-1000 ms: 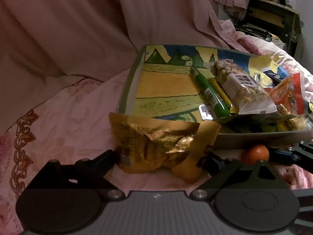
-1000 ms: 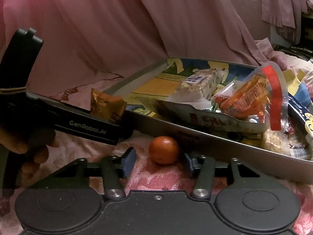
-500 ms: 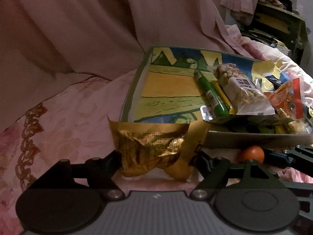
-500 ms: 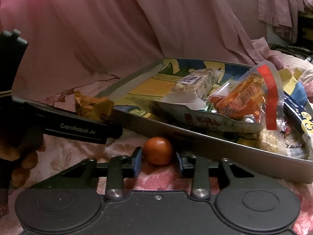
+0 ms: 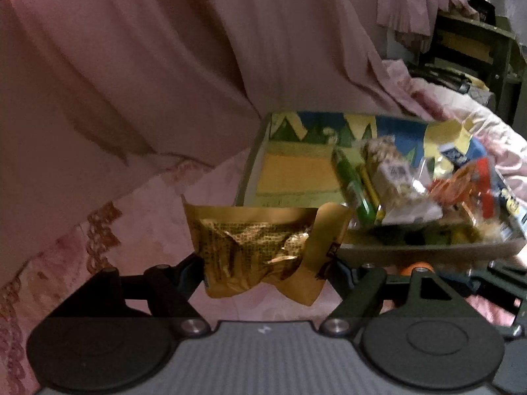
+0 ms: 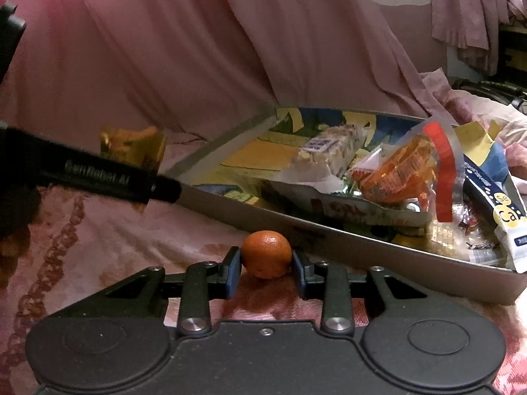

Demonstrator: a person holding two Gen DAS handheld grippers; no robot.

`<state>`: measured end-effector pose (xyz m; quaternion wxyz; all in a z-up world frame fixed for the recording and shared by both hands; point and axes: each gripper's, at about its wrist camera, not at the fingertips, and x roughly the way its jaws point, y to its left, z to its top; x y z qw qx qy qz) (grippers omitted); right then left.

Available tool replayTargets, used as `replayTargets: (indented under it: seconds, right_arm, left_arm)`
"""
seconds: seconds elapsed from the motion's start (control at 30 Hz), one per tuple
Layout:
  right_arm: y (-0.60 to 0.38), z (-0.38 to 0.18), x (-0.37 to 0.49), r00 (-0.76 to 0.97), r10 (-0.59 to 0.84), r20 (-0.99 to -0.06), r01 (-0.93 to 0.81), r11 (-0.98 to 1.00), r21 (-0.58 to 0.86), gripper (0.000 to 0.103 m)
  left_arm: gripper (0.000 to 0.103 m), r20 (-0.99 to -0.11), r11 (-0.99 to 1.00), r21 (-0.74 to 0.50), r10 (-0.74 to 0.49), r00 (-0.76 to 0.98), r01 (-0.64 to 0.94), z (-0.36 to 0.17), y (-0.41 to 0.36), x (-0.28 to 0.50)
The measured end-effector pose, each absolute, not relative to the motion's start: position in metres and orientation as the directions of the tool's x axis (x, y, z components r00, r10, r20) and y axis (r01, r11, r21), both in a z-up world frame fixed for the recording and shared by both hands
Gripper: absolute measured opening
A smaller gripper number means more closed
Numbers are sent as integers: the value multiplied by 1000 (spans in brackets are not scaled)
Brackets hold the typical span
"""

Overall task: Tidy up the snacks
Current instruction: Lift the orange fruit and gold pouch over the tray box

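My left gripper [image 5: 266, 271] is shut on a crinkled gold snack packet [image 5: 260, 250] and holds it lifted above the pink bedspread, left of the tray's near corner. The packet also shows in the right wrist view [image 6: 131, 146]. My right gripper [image 6: 266, 268] has closed its blue pads on a small orange [image 6: 266, 258] that rests on the bedspread against the tray's front wall. The grey metal tray [image 6: 378, 247] with a painted floor holds a green tube [image 5: 352, 181], a nut bar [image 6: 329, 146], an orange snack bag [image 6: 405, 171] and several other packets.
A pink curtain [image 5: 164, 65] hangs behind the tray. The flowered bedspread [image 6: 98, 237] lies under everything. The left gripper's black body [image 6: 82, 174] crosses the left of the right wrist view. Dark furniture [image 5: 477, 49] stands at the far right.
My left gripper has lifted the gold packet higher off the bedspread. My right gripper has moved forward around the orange and closed its pads onto it.
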<state>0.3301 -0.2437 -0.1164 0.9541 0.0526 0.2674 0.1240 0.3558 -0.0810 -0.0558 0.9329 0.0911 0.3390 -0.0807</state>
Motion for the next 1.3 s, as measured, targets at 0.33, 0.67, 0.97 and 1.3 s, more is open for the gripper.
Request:
replayTargets:
  seconds: [0.33,0.67,0.97,1.3]
  right_arm:
    - [-257,-88,312,885,250,-394,-192,965,181,35]
    - [-298,-78,322,925,121,-361,-27,967,254,35]
    - [-314,-87,335,912,69,-405,51,959,280,35]
    - [-311,-94,341,900,66,-431,60,960,273,35]
  left_arm:
    - [81,-622,978,121,-60,780,172,-31,-104,366]
    - [81,-620,983,106,-54,783,151,-44,-135,392]
    - [82,-641,985,102,-40,767,137,-62,-149,407]
    - [82,-669,987,94,-37,742,134,-72,-151,412]
